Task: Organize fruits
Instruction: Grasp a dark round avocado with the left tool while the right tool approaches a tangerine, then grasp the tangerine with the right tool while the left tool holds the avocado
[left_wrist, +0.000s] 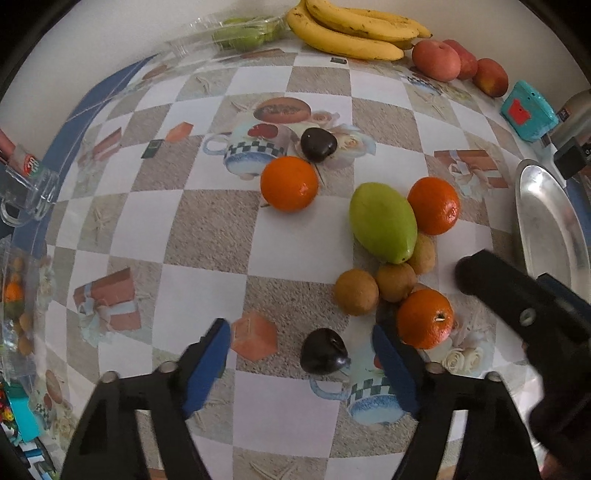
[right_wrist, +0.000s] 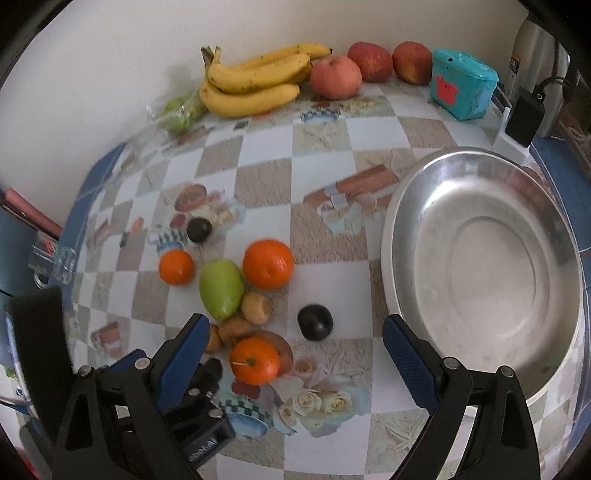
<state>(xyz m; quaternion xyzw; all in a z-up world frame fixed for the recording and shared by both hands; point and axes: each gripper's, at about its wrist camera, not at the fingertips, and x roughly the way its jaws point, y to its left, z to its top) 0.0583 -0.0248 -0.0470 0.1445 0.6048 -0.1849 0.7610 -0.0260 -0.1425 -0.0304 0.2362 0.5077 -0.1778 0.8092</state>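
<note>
The left gripper (left_wrist: 301, 360), jaws wide and empty, straddles a dark plum (left_wrist: 324, 352) on the desk; the orange (left_wrist: 424, 318) at two o'clock could get nudged. The right gripper (right_wrist: 293, 349) gapes empty.

The left gripper (left_wrist: 301, 363) has two black plastic fingers with an open triangular frame, and each finger carries a blue pad (left_wrist: 207, 363) with a fine textured surface. Round silver screws sit on the black arms just behind the pads. The right gripper (right_wrist: 295, 363) is built the same, black with blue ribbed pads (right_wrist: 408, 363) and silver screws.
</note>
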